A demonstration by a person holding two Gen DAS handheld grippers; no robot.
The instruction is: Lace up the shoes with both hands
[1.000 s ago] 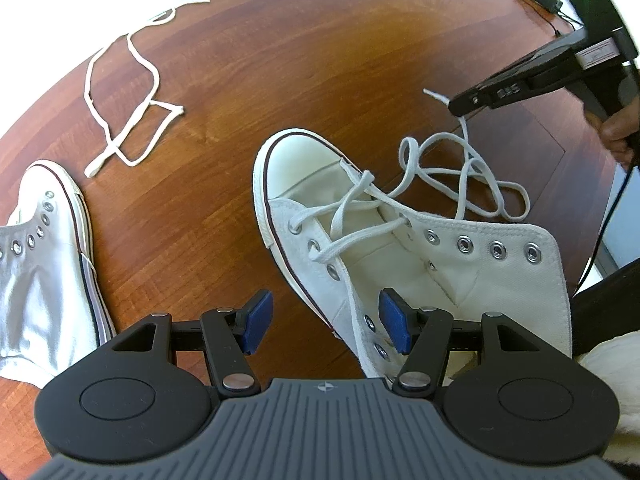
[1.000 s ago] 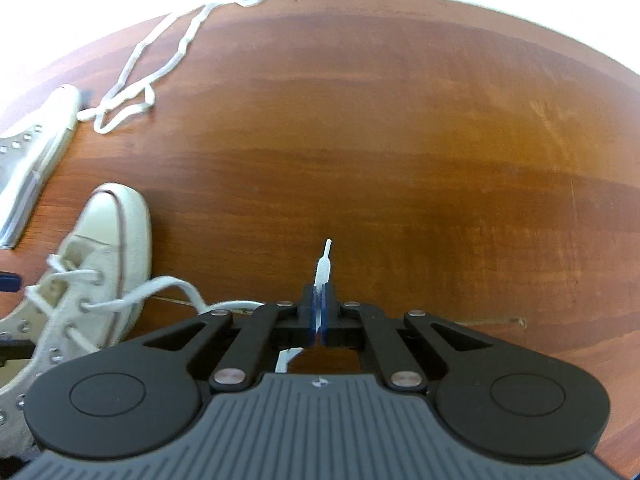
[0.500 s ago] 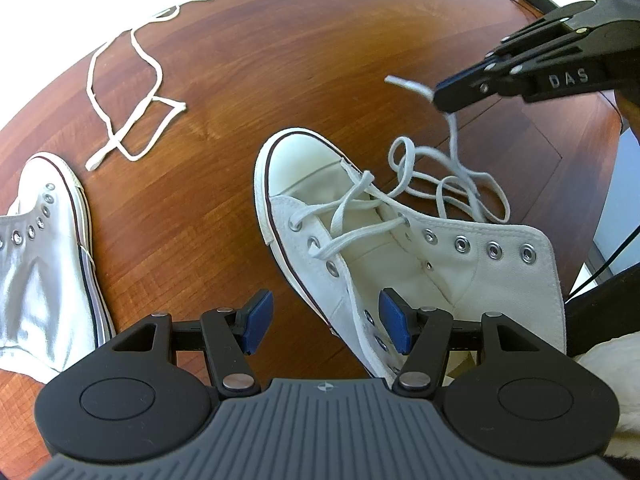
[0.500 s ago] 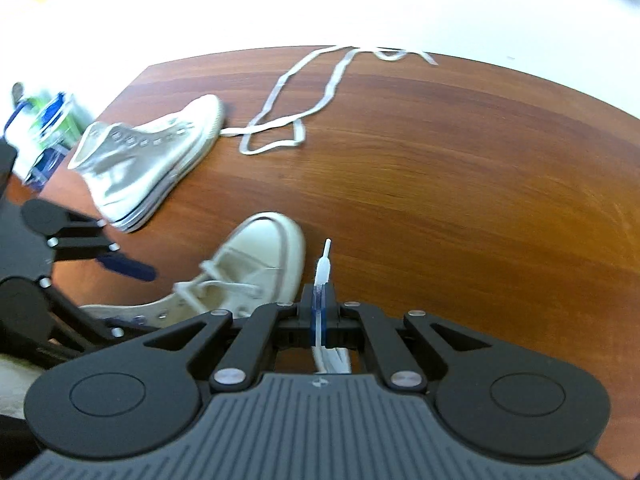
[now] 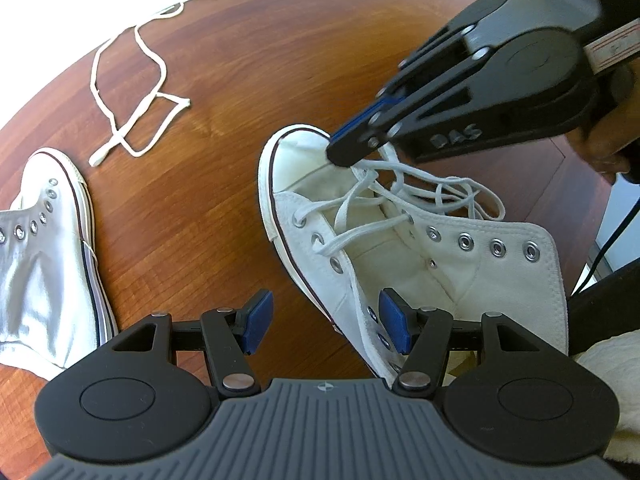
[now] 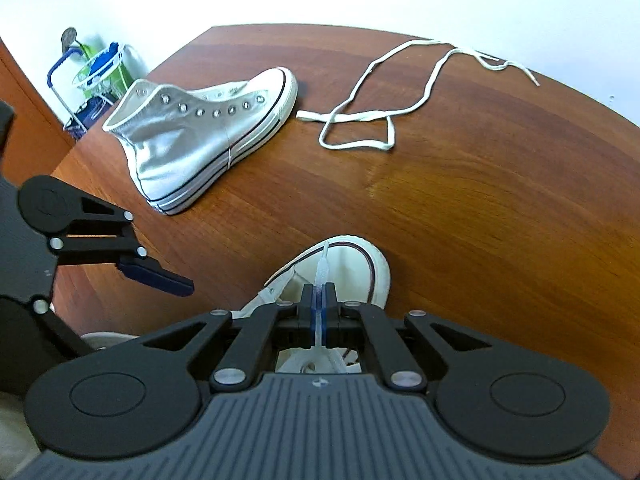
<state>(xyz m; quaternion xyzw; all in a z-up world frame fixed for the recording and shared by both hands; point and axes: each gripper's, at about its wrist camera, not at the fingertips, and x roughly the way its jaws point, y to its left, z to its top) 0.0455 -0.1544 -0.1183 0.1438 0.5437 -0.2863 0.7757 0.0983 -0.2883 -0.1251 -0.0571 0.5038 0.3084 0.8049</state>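
**Lace tip pinched over the toe, shoe part-laced**

Right gripper [image 6: 319, 312] is clamped on the lace [image 6: 323, 268] just behind its stiff aglet, over the toe of the white high-top [image 5: 400, 256] on the surface [image 5: 224, 80]. Left gripper [image 5: 326, 320] has its jaws apart, holding nothing, straddling the shoe's near eyelet flap. Lace is light, limp and slippery; grip near the tip. Canvas is soft, so brace the flap beside the next eyelet.

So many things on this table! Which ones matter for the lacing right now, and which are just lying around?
In use:
- white high-top shoe, half laced
- its lace tip, pinched in the right gripper
- left gripper, open beside the shoe

Lying about:
- second shoe, unlaced, on its side
- loose lace
- wire rack beyond the table
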